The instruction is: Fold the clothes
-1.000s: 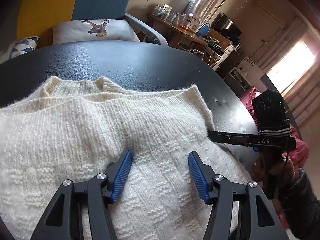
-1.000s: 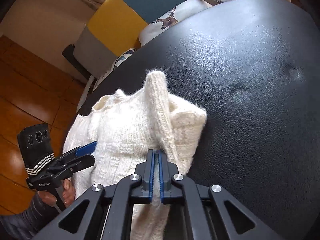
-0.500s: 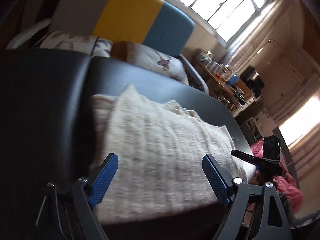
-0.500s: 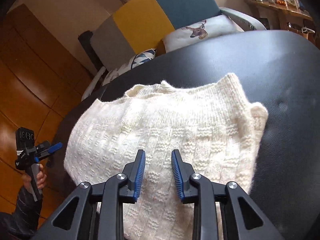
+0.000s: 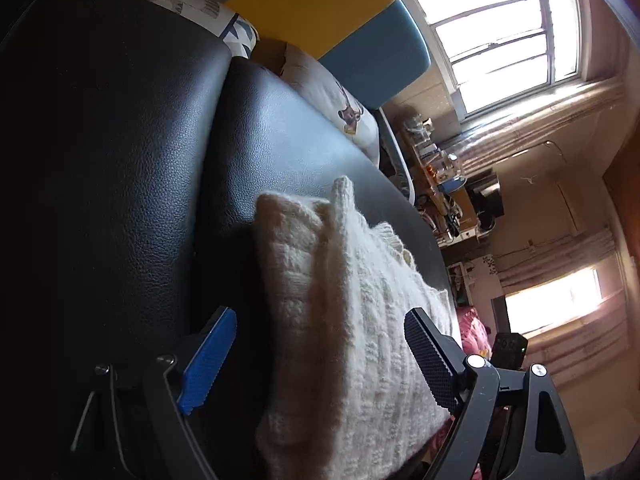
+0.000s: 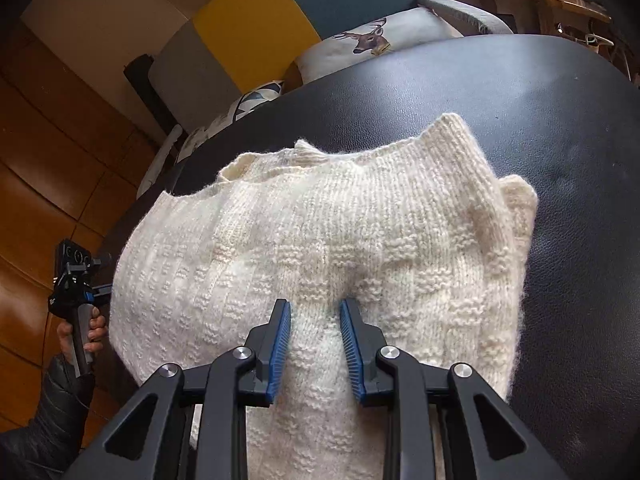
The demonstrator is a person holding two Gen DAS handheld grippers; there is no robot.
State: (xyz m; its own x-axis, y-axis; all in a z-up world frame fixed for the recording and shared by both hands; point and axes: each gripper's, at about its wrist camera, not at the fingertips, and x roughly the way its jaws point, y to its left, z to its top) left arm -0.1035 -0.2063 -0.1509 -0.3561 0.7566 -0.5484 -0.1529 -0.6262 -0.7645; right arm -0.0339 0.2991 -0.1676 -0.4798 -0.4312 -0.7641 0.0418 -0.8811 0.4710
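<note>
A cream knitted sweater lies folded on the black leather surface. My right gripper hovers over its near middle, open by a small gap, with knit showing between the blue pads and nothing pinched. In the left wrist view the sweater appears edge-on as a thick folded stack. My left gripper is wide open, its fingers straddling the sweater's left edge at the surface level. The left gripper also shows at the far left of the right wrist view, held by a hand in a dark sleeve.
A yellow, blue and grey chair with a deer-print cushion stands behind the black surface. Wooden floor lies to the left. A cluttered desk and bright windows are beyond the far side.
The right gripper let go of the sweater's fold and opened, and the fold now lies flat. The left gripper swung down to the sweater's left edge, staying wide open.
</note>
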